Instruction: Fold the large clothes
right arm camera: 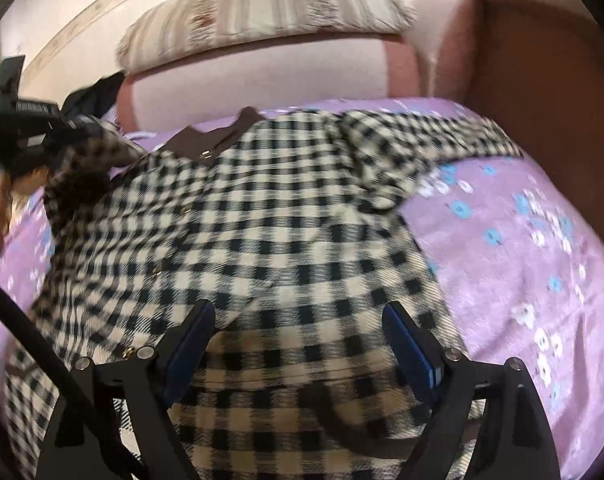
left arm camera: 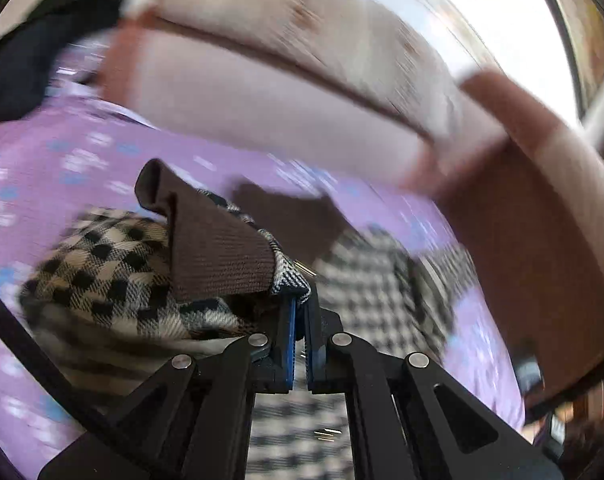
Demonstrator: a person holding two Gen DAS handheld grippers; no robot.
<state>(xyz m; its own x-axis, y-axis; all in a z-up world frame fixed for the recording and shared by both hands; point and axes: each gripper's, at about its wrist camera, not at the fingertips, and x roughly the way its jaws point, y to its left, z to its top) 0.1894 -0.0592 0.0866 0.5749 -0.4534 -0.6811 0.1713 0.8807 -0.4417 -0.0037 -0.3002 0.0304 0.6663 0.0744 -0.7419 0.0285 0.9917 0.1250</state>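
A black-and-cream checked coat (right arm camera: 270, 232) with a brown collar (right arm camera: 222, 136) lies spread on a purple flowered bedsheet (right arm camera: 522, 248). My left gripper (left arm camera: 301, 304) is shut on the coat's sleeve end, at its brown ribbed cuff (left arm camera: 218, 248), and holds it lifted above the sheet. The left gripper also shows at the left edge of the right wrist view (right arm camera: 42, 136), holding that sleeve. My right gripper (right arm camera: 298, 316) is open and empty, its fingers hovering over the lower part of the coat. The coat's other sleeve (right arm camera: 422, 136) lies stretched toward the right.
A pink padded headboard (right arm camera: 262, 76) with a striped pillow (right arm camera: 270, 16) on top runs along the far side. A brown side panel (right arm camera: 542, 72) stands at the right. A dark garment (right arm camera: 98, 92) lies at the far left corner.
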